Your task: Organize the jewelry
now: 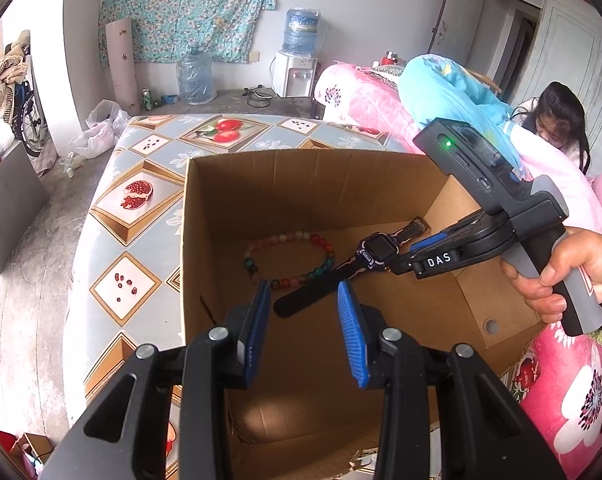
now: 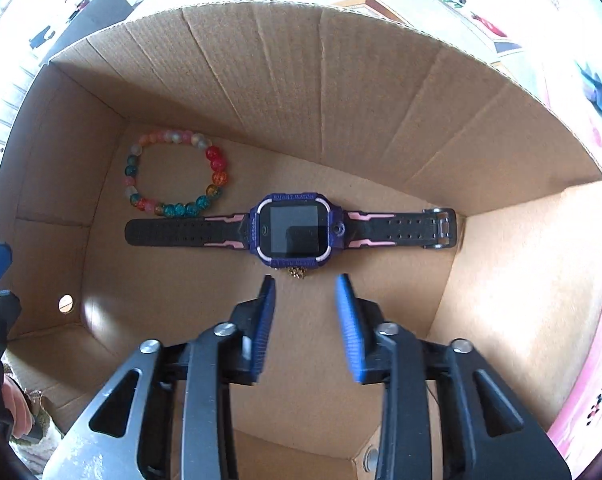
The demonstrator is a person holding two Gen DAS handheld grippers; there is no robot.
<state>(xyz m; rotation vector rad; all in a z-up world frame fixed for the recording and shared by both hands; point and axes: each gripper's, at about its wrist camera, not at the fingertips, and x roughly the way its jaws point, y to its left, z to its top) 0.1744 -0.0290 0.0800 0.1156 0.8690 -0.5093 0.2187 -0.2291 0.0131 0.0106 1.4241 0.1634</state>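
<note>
An open cardboard box (image 2: 261,80) on a patterned bed holds a bead bracelet (image 2: 173,174) and a purple watch (image 2: 293,230), lying flat just beside each other; something small and gold peeks from under the watch. The right gripper (image 2: 305,284) hangs above the watch, jaws parted, empty. The left gripper (image 1: 304,292) hovers at the rim, likewise empty. Both pieces look stowed, with bare floor around them inside the tall walls.
</note>
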